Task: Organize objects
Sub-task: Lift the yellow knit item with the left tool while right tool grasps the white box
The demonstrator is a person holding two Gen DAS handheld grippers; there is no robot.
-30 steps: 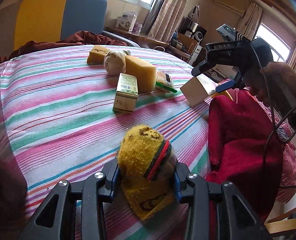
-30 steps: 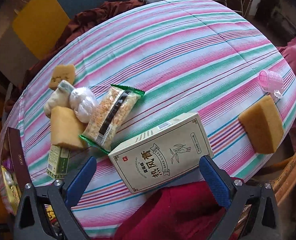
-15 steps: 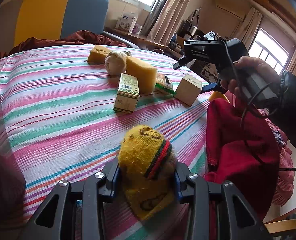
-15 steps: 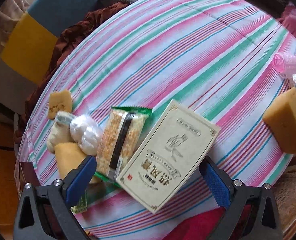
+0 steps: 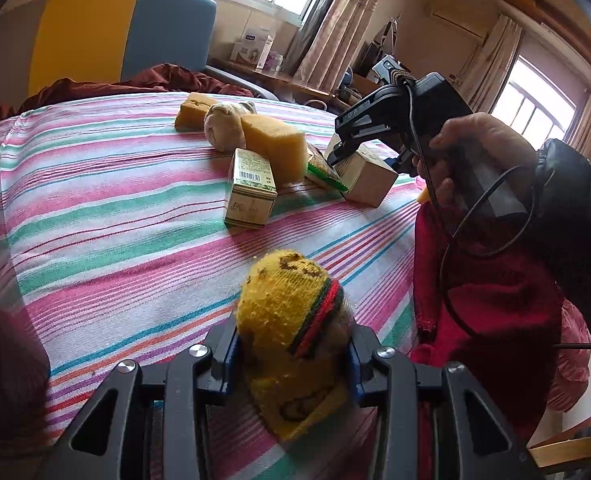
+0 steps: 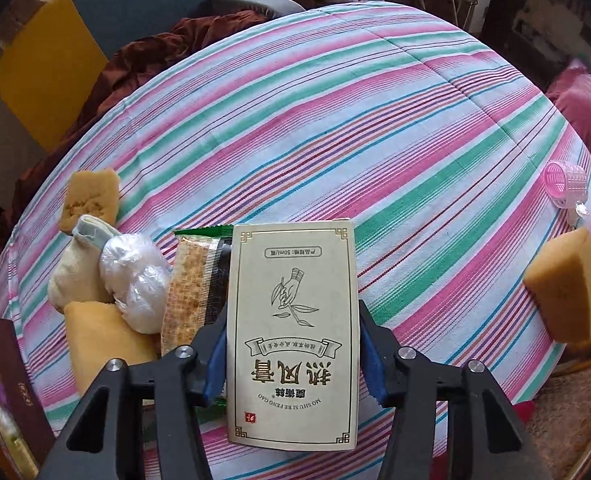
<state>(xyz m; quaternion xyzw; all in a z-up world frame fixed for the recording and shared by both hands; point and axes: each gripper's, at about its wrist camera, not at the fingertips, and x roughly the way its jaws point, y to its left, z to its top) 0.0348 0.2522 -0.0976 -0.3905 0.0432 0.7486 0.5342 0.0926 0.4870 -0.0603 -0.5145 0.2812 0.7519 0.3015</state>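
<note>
My left gripper (image 5: 291, 356) is shut on a yellow knitted sock (image 5: 287, 300) with a red, green and black band, held just above the striped bedspread (image 5: 95, 200). A cream box (image 6: 293, 280) with printed characters lies lengthwise between the fingers of my right gripper (image 6: 293, 354). That gripper's jaws are closing and the blue pads (image 6: 215, 356) touch both long sides of the box. In the left wrist view the right gripper (image 5: 365, 158), held by a hand, points steeply down onto the cream box (image 5: 369, 182).
Left of the cream box lie a snack pack (image 6: 189, 284), a plastic-wrapped ball (image 6: 133, 276), a rolled cream sock (image 6: 79, 268), two sponges (image 6: 91, 196) and a small green box (image 5: 251, 184). Another sponge (image 6: 563, 284) and a pink curler (image 6: 565, 188) sit at the right edge. Red cloth (image 5: 487, 308) hangs there.
My right gripper has come down over the cream box, and its jaws have closed from wide open onto the box's sides. The left gripper and the yellow sock have not moved.
</note>
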